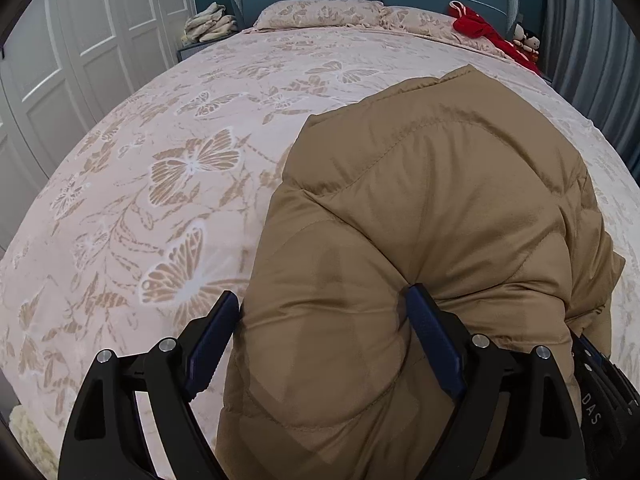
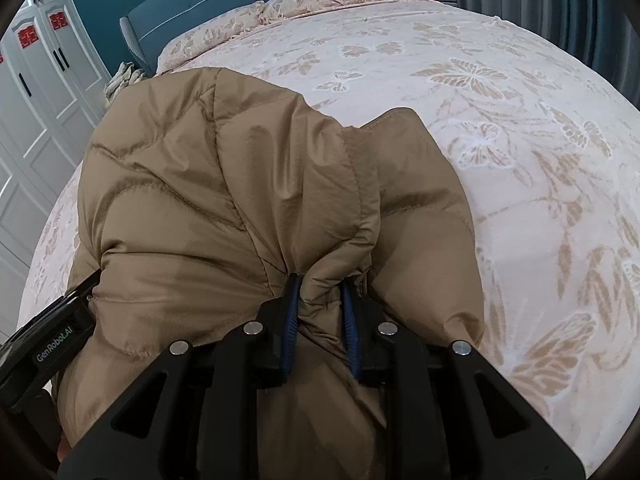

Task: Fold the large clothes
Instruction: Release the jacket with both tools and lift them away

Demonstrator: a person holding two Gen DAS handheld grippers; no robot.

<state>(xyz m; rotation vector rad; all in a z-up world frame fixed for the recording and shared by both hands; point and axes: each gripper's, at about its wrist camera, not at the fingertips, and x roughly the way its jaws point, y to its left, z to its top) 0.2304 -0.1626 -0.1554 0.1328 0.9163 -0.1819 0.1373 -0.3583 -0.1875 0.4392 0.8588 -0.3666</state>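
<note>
A tan quilted puffer jacket [image 1: 440, 200] lies bunched on the bed, puffed up in front of both cameras. My left gripper [image 1: 320, 312] is open, its fingers wide apart around a thick fold of the jacket's near edge. My right gripper [image 2: 320, 300] is shut on a bunched fold of the same jacket [image 2: 224, 184], the fabric pinched between its blue pads. The left gripper's body shows at the lower left of the right wrist view [image 2: 48, 348]. The jacket's underside and sleeves are hidden.
The bed [image 1: 160, 168] has a pink cover with butterfly print. Pillows [image 1: 320, 14] and a red garment [image 1: 480, 26] lie at the teal headboard, with small dolls [image 1: 528, 42]. White wardrobe doors [image 1: 60, 60] stand left; a grey curtain [image 1: 592, 40] hangs right.
</note>
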